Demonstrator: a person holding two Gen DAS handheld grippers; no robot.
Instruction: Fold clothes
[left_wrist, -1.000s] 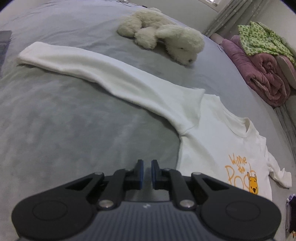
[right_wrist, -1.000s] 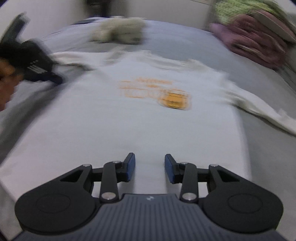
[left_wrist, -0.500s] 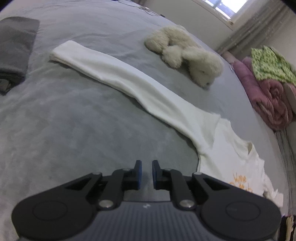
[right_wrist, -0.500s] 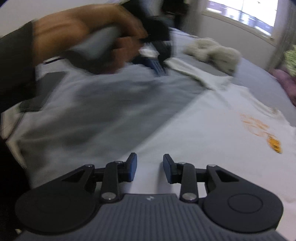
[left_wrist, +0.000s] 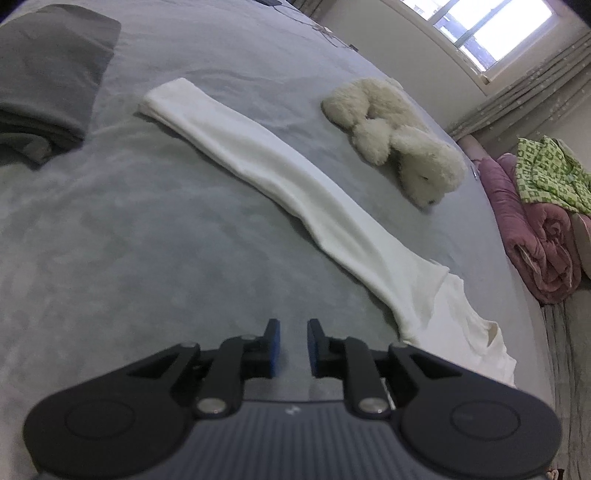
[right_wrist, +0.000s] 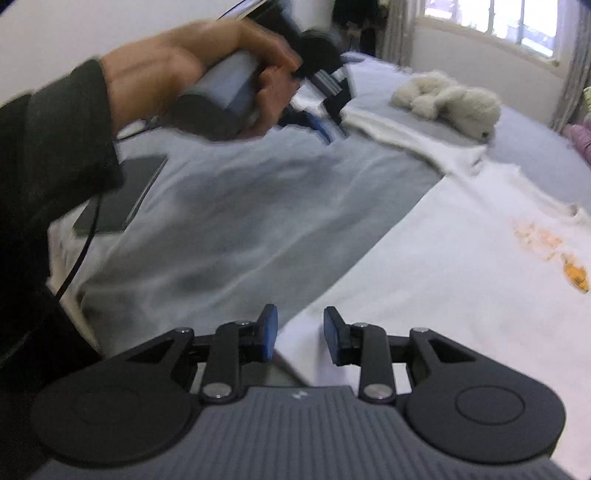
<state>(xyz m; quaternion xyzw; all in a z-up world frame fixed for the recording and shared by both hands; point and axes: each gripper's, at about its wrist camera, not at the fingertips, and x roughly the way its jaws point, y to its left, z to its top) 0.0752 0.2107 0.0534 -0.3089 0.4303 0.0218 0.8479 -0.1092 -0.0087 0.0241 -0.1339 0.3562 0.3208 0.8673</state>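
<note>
A white long-sleeved shirt (right_wrist: 461, 280) with an orange print (right_wrist: 576, 277) lies flat on the grey bed. Its left sleeve (left_wrist: 280, 177) stretches straight out to a cuff at the far left. My left gripper (left_wrist: 293, 347) hovers over bare sheet just left of the armpit; its jaws are opening with nothing between them. In the right wrist view a hand holds that left gripper (right_wrist: 321, 127), blurred, near the sleeve. My right gripper (right_wrist: 300, 332) is open above the shirt's near left edge. The hem corner lies below the gap, and the pads are not pressing it.
A cream plush toy (left_wrist: 399, 147) lies beyond the sleeve. A folded grey cloth (left_wrist: 48, 74) sits at the far left. Rolled pink bedding (left_wrist: 535, 240) topped by a green patterned cloth (left_wrist: 546, 173) lies at the right. A dark flat device (right_wrist: 122, 195) and cable rest near the bed's edge.
The left gripper swung left along the sleeve toward its cuff, and its jaws parted a little. The right gripper moved from the shirt's middle to its left edge, then stayed there.
</note>
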